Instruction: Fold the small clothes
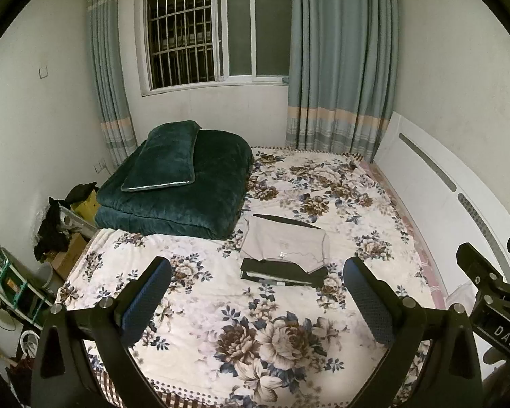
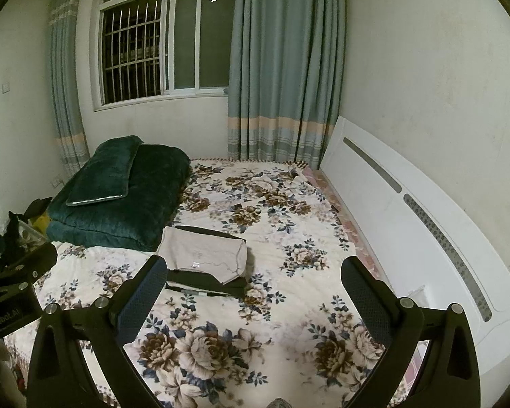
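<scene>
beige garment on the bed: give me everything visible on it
The beige garment looks like soft knit cloth, folded into a rough rectangle and lying flat. A thin thread-like line trails across its near part. It rests on a folded dark garment whose edges show in front and behind, mid-bed on the floral sheet, just right of the green quilt. Neither gripper touches it.

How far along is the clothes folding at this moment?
Looks mostly done: a beige garment lies folded on a folded black garment, stacked on the floral bedspread. Nothing is in hand: the left hand-held gripper and the right hand-held gripper hang open above the bed. No unfolded small clothes show on the bed, so little seems left.
</scene>
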### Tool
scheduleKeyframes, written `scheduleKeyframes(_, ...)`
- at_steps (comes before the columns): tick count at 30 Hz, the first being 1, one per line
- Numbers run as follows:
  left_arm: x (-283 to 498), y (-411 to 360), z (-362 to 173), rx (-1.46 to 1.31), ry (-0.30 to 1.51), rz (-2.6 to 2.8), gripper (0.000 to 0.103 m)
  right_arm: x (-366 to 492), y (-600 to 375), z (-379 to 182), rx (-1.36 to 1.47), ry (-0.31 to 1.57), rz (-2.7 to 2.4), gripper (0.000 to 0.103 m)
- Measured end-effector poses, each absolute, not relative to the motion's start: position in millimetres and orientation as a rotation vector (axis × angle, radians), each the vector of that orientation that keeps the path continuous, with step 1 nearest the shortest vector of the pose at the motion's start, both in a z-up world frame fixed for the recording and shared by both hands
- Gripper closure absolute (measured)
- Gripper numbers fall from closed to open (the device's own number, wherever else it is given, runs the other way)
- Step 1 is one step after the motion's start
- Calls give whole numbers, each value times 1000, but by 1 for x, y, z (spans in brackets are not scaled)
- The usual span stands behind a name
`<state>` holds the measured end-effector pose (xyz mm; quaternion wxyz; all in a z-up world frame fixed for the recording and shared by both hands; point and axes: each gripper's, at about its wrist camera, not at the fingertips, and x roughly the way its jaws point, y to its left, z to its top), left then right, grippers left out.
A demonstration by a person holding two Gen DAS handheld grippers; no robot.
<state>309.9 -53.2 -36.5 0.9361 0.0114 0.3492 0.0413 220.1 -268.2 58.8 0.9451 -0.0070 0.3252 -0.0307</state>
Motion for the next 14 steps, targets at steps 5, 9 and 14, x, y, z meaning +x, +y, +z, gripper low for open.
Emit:
scheduleKeyframes(5,309,-54,-36,24,713,86,0,222,-265,59,-16,660,-63,0)
scheduleKeyframes(9,309,-53,-37,22,713,85,0,222,-264,59,-14,659,-62,0)
scheduleKeyframes(14,309,-56,-33,32,702,93,0,222,-263,59,-15,658,-63,0)
